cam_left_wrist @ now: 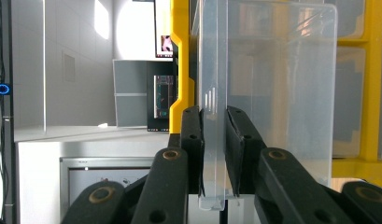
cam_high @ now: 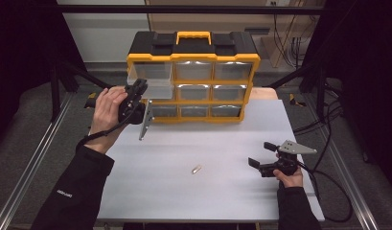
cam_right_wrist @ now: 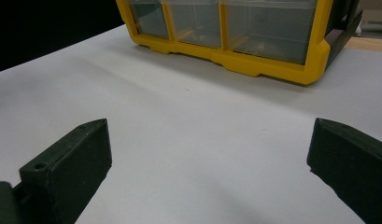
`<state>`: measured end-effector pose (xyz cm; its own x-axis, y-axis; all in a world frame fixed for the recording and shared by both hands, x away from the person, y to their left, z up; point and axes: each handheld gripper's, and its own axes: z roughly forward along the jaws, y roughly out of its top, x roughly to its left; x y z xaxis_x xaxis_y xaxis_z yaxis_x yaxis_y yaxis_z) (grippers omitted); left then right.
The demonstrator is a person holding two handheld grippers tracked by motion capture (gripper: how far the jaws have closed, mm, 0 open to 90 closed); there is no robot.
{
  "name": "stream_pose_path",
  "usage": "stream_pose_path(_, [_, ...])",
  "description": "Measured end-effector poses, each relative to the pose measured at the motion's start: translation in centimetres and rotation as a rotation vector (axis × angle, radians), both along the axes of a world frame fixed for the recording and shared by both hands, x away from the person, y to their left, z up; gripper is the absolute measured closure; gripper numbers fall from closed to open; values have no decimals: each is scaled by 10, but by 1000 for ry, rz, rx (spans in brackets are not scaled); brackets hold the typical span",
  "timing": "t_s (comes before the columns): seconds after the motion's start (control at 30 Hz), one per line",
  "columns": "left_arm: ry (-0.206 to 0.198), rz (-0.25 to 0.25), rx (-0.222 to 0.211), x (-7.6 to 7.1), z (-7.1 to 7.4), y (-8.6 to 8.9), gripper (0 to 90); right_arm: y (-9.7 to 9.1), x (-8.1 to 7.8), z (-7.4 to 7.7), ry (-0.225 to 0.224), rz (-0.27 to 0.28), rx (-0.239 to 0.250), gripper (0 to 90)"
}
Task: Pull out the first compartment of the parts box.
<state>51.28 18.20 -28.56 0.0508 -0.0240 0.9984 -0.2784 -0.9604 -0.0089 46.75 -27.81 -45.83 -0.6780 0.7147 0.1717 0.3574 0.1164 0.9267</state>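
Left gripper view: left gripper (cam_left_wrist: pixel 215 140) is pinching the front lip of the clear drawer (cam_left_wrist: pixel 268 88), jaws straddling it edge-on. Drawer is sticking partway out of the yellow cabinet (cam_high: pixel 193 103), top-left slot, its length running straight back into it. Right gripper (cam_high: pixel 262 155) is idling over the table (cam_high: pixel 184 191), jaws spread wide, much farther off.

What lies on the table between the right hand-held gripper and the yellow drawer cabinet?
In the right gripper view, only bare white table lies between the open right hand-held gripper and the yellow drawer cabinet.
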Motion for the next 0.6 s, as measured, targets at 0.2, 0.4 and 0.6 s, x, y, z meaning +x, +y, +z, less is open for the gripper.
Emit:
stream_pose_path(0.2, [1,-2,0,-4,0,0,780,0,0,0,-3,-1,-1,7])
stream_pose_path(0.4, [-1,-6,-1,-5,-1,0,779,0,0,0,-3,-1,0,7])
stream_pose_path(0.6, [5,-1,-6,-5,-1,0,778,0,0,0,-2,-1,-1,6])
